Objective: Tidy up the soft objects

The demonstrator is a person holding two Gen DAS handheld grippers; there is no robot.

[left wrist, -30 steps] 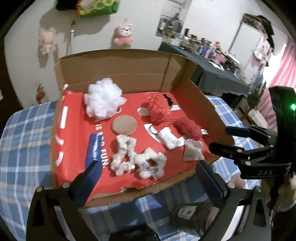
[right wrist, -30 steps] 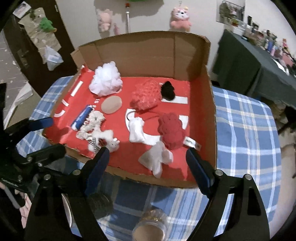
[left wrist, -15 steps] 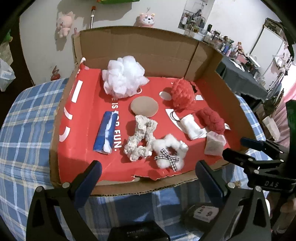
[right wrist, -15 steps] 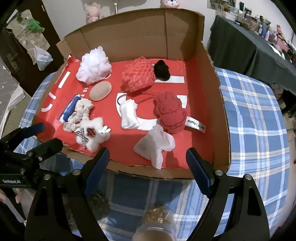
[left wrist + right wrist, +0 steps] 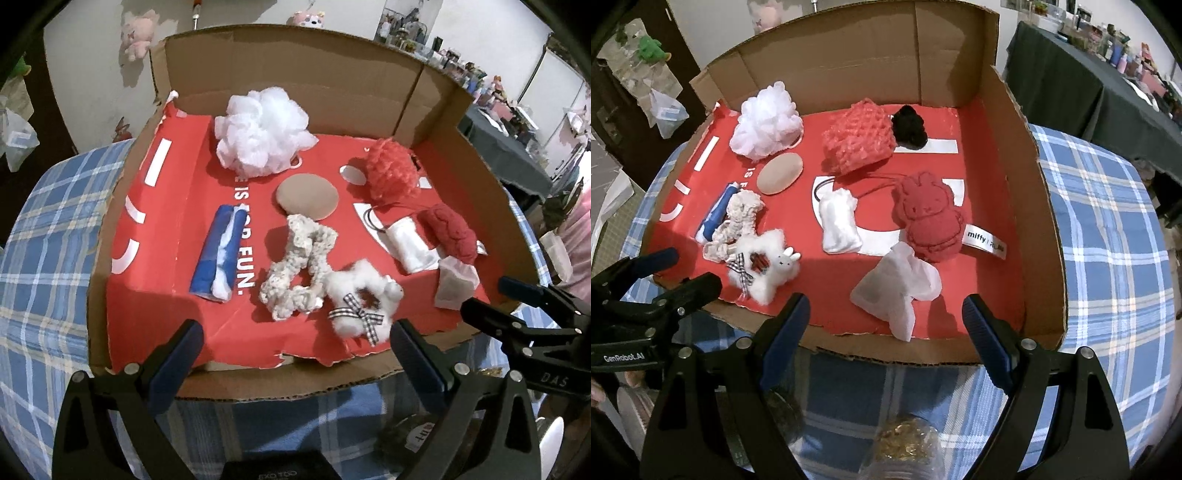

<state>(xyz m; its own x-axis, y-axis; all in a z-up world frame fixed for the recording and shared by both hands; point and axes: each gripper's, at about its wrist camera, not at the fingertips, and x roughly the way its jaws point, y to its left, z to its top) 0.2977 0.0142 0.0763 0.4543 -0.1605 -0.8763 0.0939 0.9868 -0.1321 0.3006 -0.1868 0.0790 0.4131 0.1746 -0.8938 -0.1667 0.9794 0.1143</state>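
Observation:
A cardboard box (image 5: 280, 92) (image 5: 1045, 229) with a red floor holds several soft things: a white mesh puff (image 5: 264, 133) (image 5: 766, 125), a tan round pad (image 5: 307, 196), a blue roll (image 5: 218, 251), a cream knitted scrunchie (image 5: 301, 266), a white furry scrunchie with a checked bow (image 5: 360, 302) (image 5: 764, 267), a red knitted pouch (image 5: 858, 140), a red rabbit plush (image 5: 929, 218) and a white cloth bag (image 5: 897, 288). My left gripper (image 5: 295, 349) is open and empty over the box's near edge. My right gripper (image 5: 884, 319) is open and empty, just short of the white cloth bag.
The box stands on a blue plaid tablecloth (image 5: 1108, 236). A black pom (image 5: 908, 125) lies at the back of the box. A jar with a gold lid (image 5: 905, 443) stands below my right gripper. A dark table with bottles (image 5: 1089, 74) is at the far right.
Both grippers have moved forward towards the box, so its contents look larger and nearer. Both stay open and empty. Nothing in the box has moved.

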